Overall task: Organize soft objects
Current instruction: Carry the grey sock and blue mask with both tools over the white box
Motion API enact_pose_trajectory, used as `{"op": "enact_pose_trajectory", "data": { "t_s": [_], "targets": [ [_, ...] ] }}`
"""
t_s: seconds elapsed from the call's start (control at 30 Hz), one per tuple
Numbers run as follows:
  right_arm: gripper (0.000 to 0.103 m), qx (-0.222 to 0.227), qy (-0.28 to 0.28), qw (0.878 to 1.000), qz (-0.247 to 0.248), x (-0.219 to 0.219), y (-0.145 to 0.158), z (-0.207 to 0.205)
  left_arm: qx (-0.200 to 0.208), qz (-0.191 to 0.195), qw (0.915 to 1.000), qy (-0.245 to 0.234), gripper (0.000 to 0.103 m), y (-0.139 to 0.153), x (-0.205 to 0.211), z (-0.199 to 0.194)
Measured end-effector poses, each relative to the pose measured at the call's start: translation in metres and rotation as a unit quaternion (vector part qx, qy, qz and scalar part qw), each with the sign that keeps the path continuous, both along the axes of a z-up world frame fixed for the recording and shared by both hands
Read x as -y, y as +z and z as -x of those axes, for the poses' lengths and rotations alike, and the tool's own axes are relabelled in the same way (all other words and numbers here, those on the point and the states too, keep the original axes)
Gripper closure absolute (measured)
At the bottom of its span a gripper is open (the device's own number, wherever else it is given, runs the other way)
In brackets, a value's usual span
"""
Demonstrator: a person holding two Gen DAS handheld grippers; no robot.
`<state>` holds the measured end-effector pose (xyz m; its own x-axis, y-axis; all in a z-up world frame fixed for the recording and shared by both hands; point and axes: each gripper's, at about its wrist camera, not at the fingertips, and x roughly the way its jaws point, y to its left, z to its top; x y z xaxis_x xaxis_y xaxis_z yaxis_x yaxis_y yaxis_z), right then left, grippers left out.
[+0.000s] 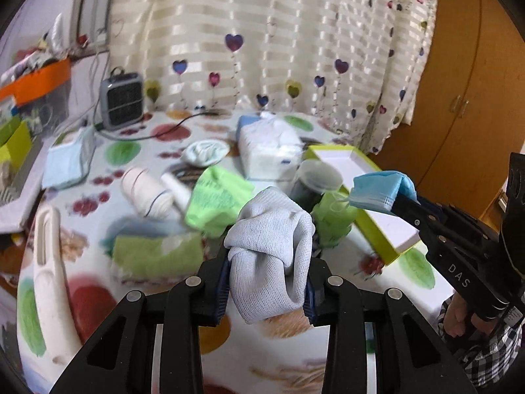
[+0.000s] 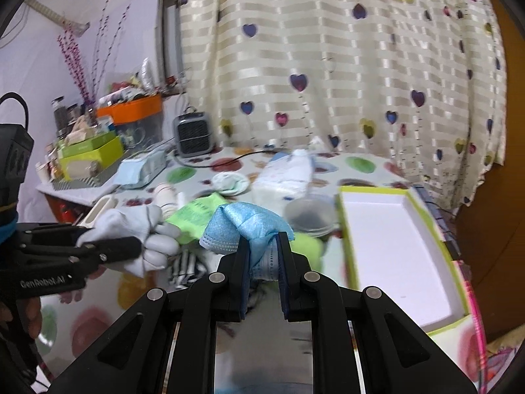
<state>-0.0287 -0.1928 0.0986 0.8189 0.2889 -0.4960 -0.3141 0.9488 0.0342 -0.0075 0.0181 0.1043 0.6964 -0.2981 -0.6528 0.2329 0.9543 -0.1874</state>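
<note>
In my left gripper I have a pale grey knitted sock, bunched up, with the jaws pinching it from both sides so that it bulges above the pads, clear of the table. In the right wrist view I see the same sock off to the left, clamped by that gripper above the patterned cloth.

My right gripper holds a crumpled blue face mask; its jaws are pressed in on the folded fabric, which puffs out over the fingertips. From the left camera the mask hangs at the gripper's tip, just over the near edge of the lime-green box with the white inside. That box lies open to the right of the pile.

On the table below and beyond both grippers lie the other soft things: a green cloth, a folded green towel, a rolled white sock, a pale bundle further back, a white tissue pack and a stack of light blue masks at the left. A clear-lidded jar stands beside the box.

At the far edge a small grey heater sits before the heart-patterned curtain.
</note>
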Motion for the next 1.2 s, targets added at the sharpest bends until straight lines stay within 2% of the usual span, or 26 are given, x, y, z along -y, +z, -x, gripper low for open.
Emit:
{"op": "enact_pose_trajectory", "data": {
  "t_s": [0.33, 0.63, 0.83, 0.93, 1.03, 1.2],
  "targets": [
    [0.088, 0.008, -0.067, 0.998, 0.0, 0.053, 0.01, -0.009, 0.016, 0.006, 0.9983, -0.056, 0.069, 0.019, 0.05, -0.028],
    [0.088, -0.002, -0.11, 0.994, 0.002, 0.087, 0.005, -0.022, 0.018, 0.011, 0.9947, -0.1, 0.069, 0.026, 0.094, -0.051],
    [0.088, -0.02, -0.135, 0.99, 0.021, 0.107, -0.01, -0.034, 0.008, 0.013, 0.9918, -0.127, 0.069, 0.019, 0.122, -0.066],
    [0.088, -0.022, -0.146, 0.988, 0.053, 0.108, -0.021, -0.041, 0.001, 0.013, 0.9904, -0.138, 0.069, 0.016, 0.136, -0.073],
    [0.088, -0.033, -0.148, 0.984, 0.09, 0.106, -0.039, -0.049, -0.007, 0.014, 0.9887, -0.149, 0.069, 0.011, 0.149, -0.081],
    [0.088, -0.067, -0.136, 0.983, 0.105, 0.105, -0.063, -0.052, -0.027, 0.006, 0.9859, -0.165, 0.069, -0.002, 0.171, -0.091]
  ]
}}
